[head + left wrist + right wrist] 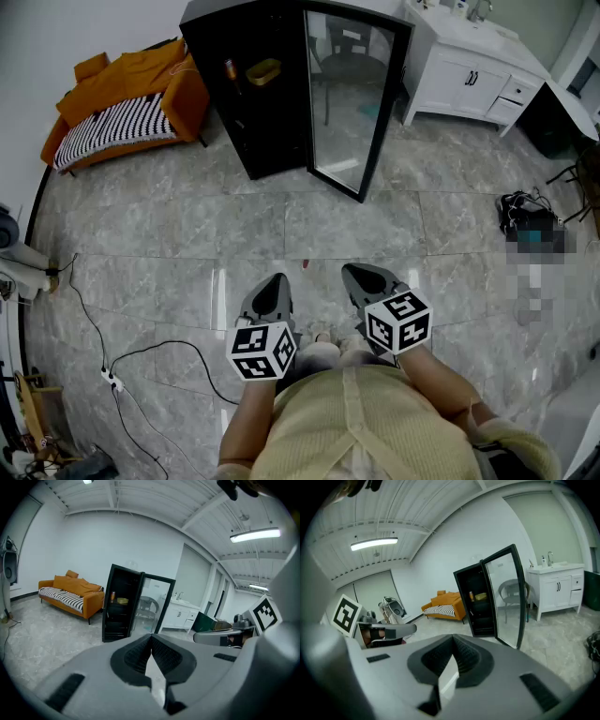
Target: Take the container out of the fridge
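A person stands on a grey marble floor (187,216) facing a black fridge (217,56) whose glass door (347,103) is swung wide open on the right side of the cabinet. The yellow container (263,71) sits on an upper shelf inside, just beside an upright orange can (230,70) to its left. The container rests flat on the shelf. Seen from the head view its long axis runs across the shelf, roughly along the width of the fridge, and its dark middle suggests an open top facing up, though it is too small to be sure. The left gripper (277,281) and the right gripper (352,272) are held side by side close to the body, both angled down and pointing towards the fridge, well apart from it. Each gripper's own view shows its dark ribbed pads meeting at the tips with nothing between them: both are closed and empty. The container also shows in the left gripper view (122,601) and the right gripper view (481,596), in the same place on its shelf. An orange sofa (122,94) with a striped cushion stands left of the fridge, a white cabinet (469,66) right of it, and a black cable (141,361) trails over the floor at lower left.
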A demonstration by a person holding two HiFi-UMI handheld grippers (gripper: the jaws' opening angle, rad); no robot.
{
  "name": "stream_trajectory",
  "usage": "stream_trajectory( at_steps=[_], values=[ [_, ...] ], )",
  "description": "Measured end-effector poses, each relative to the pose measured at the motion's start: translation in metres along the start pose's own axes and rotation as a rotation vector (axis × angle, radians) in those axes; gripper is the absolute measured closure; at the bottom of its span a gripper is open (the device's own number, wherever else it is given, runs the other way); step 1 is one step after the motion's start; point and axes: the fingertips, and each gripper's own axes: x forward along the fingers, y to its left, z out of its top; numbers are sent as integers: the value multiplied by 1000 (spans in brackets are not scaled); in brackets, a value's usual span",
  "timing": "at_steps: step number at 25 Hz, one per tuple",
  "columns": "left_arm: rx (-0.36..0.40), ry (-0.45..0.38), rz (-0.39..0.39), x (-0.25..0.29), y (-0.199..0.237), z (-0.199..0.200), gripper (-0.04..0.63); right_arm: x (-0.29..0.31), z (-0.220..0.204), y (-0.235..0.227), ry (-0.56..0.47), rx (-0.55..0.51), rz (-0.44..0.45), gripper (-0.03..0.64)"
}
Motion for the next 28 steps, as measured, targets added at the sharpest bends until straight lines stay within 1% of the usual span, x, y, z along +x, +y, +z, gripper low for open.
stream_trajectory(
  at_steps=[5,9,15,24,28],
  values=[
    [0,-1,-5,2,-3,1,572,2,1,2,3,-9,2,589],
    [-4,5,-5,2,1,-1,572,6,-3,2,13,-9,-5,589],
    [-3,7,-8,4,9,-2,572,15,3,7,1,-14,7,589],
    [-19,14,-20,13,35,1,572,42,7,17,30,-22,4,589],
    [-17,17,-26,19,41,5,572,49,9,14,46,-23,-6,588]
  ],
)
